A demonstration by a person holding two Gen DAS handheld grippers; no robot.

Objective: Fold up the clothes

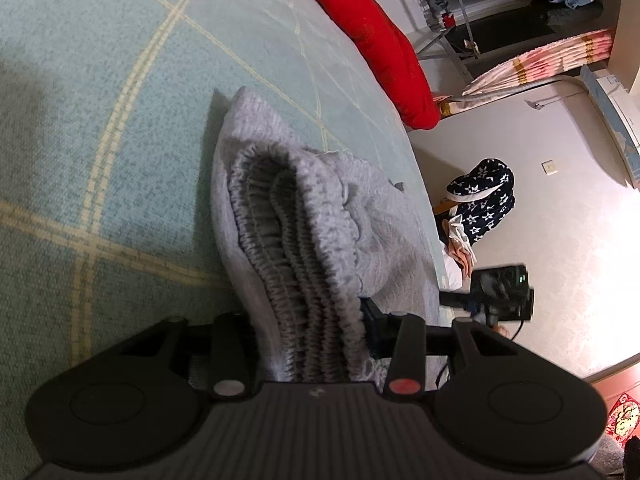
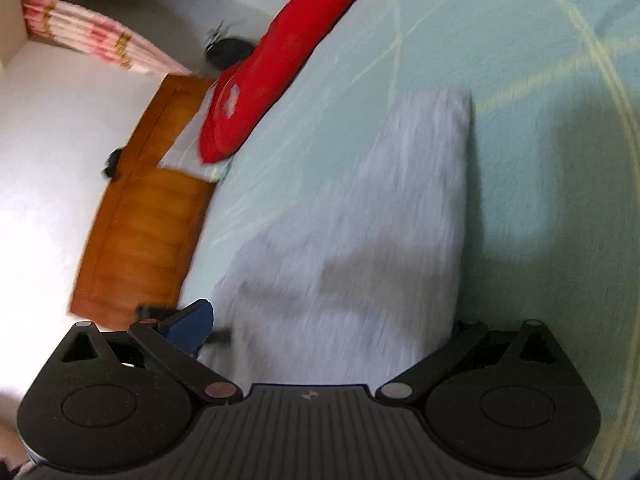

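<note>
A grey knit garment (image 1: 280, 184) with a ribbed elastic waistband lies on the pale green checked bed sheet (image 1: 100, 120). My left gripper (image 1: 308, 320) is shut on the bunched waistband, which rises between its two fingers and hides the left fingertip. In the blurred right wrist view, the flat part of the same grey garment (image 2: 380, 220) spreads forward over the sheet (image 2: 540, 160). My right gripper (image 2: 328, 328) stands open and wide. The cloth lies between its fingers, and the blue pad (image 2: 192, 324) on the left finger is clear of the cloth's edge.
A long red cushion (image 1: 380, 40) (image 2: 272, 72) lies along the bed's far edge. A wooden bed end (image 2: 140, 220) borders the mattress. Beyond the bed are a navy star-patterned cloth (image 1: 484, 196), a blurred black device (image 1: 500, 292) and a pink curtain (image 1: 540, 60).
</note>
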